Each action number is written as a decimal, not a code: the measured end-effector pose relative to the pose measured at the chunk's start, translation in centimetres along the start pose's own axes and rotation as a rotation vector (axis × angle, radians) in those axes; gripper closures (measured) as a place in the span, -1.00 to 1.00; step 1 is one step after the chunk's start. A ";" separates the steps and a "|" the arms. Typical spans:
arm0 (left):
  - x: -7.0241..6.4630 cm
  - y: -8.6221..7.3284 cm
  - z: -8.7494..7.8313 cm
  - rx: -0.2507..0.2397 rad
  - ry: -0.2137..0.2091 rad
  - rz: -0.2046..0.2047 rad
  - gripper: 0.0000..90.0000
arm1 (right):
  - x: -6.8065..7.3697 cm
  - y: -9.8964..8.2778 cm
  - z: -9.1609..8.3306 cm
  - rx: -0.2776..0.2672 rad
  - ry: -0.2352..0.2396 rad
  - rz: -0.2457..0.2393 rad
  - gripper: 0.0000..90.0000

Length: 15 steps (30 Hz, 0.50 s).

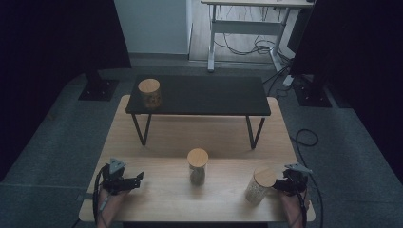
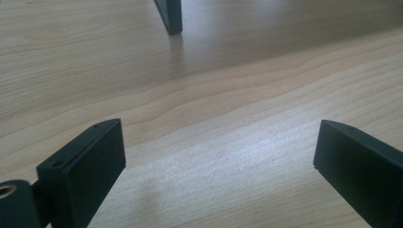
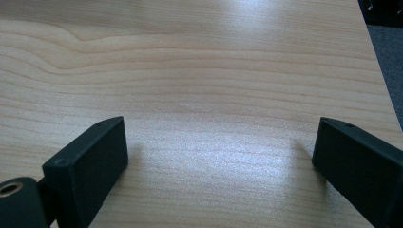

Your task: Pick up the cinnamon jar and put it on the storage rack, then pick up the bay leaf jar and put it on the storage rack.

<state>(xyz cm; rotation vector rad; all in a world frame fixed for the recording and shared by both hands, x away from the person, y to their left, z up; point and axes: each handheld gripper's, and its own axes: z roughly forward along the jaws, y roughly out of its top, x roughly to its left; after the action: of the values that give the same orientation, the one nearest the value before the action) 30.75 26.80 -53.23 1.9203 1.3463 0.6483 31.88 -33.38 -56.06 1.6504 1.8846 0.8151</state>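
The right tool (image 1: 280,185) rests at the near right corner of the desk (image 1: 157,190). Its jaws stand wide apart and hold nothing; in the right gripper view bare wood lies between them. The near right jar (image 1: 259,186), a clear container with a wooden lid and pale contents, stands upright on the desk just to the left of this tool. Whether the tool touches the jar cannot be told from the high view.

The left tool (image 1: 139,178) rests at the near left corner of the desk. Its jaws are also spread wide and empty; the left gripper view shows bare wood between them and one black leg (image 2: 171,16) of the shelf at the far edge.

The centre jar (image 1: 197,166), with a wooden lid and dark contents, stands upright between the two tools, well apart from each. A third jar (image 1: 149,93) stands on the left end of the black shelf (image 1: 209,95), which stands on the far half of the desk.
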 end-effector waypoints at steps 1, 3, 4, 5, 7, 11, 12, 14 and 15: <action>0.0 -0.1 0.0 0.007 0.003 0.002 -0.93 | 0.0 0.0 0.0 0.000 0.000 0.000 -0.91; 0.0 -0.2 0.2 0.021 0.007 0.006 -0.93 | 0.0 0.0 0.0 0.000 0.000 0.000 -0.91; 0.0 -0.3 0.2 0.030 0.009 0.008 -0.93 | 0.0 0.0 0.0 0.000 0.000 0.000 -0.91; 0.0 -0.4 0.3 0.038 0.010 0.004 -0.93 | 0.0 0.0 0.0 0.000 0.000 0.000 -0.91; 0.1 -0.5 0.6 0.057 0.011 0.004 -0.93 | 0.0 0.0 0.0 0.000 0.002 -0.003 -0.92; 0.0 -0.7 1.0 0.094 0.018 0.006 -0.93 | 0.1 -0.1 -0.1 0.005 0.014 -0.008 -0.97; 0.0 -0.8 1.1 0.098 0.021 0.009 -0.93 | 0.1 -0.1 -0.1 0.004 0.016 -0.006 -0.97; 0.0 -0.8 1.3 0.109 0.023 0.011 -0.93 | 0.1 -0.1 -0.1 0.002 0.024 -0.004 -0.98; 0.0 -0.9 1.3 0.116 0.022 0.011 -0.93 | 0.0 -0.1 -0.1 0.000 0.025 0.000 -1.00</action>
<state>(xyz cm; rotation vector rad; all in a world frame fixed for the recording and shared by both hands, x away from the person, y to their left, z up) 31.20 26.60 -54.76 2.0187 1.4150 0.6104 31.71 -33.37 -56.05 1.6474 1.9011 0.8400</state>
